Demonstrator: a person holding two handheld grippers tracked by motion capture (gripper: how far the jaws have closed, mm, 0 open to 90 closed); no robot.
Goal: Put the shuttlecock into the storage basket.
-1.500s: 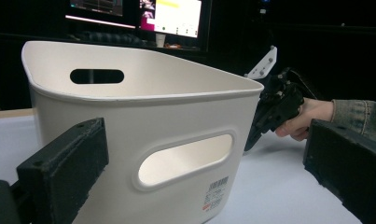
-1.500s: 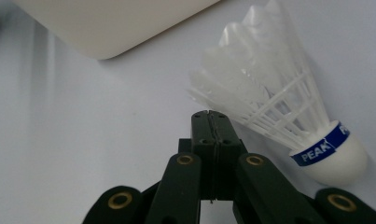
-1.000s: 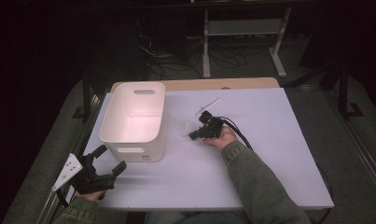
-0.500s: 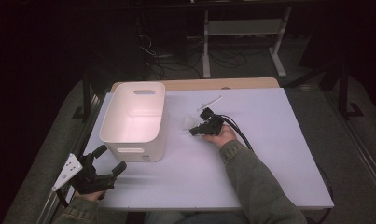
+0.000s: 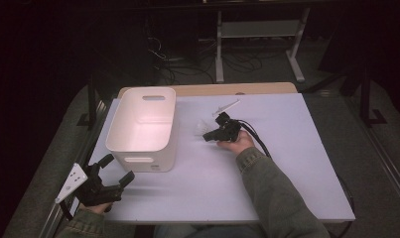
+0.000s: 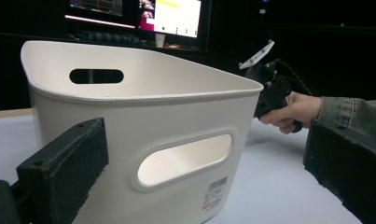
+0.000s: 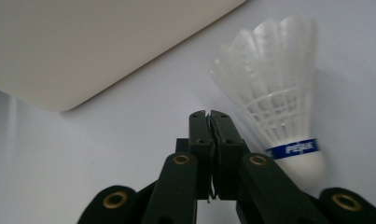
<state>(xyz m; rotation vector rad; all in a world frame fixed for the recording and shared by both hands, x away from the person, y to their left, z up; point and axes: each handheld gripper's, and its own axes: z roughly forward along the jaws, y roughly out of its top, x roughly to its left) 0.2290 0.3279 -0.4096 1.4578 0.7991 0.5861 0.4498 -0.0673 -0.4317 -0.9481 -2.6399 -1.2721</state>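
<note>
White table, shuttlecock beside, perhaps touching, right claw

White plastic handled bin on the left half of the pale rectangular table, white feathered shuttlecock on the table just right of the bin, thin white syringe-like stick behind it, right gripper beside the shuttlecock, left gripper before the bin's near wall.

White feathered shuttlecock w/ blue band: cork base partly behind right claw. White plastic bin cut off at top edge.
</note>
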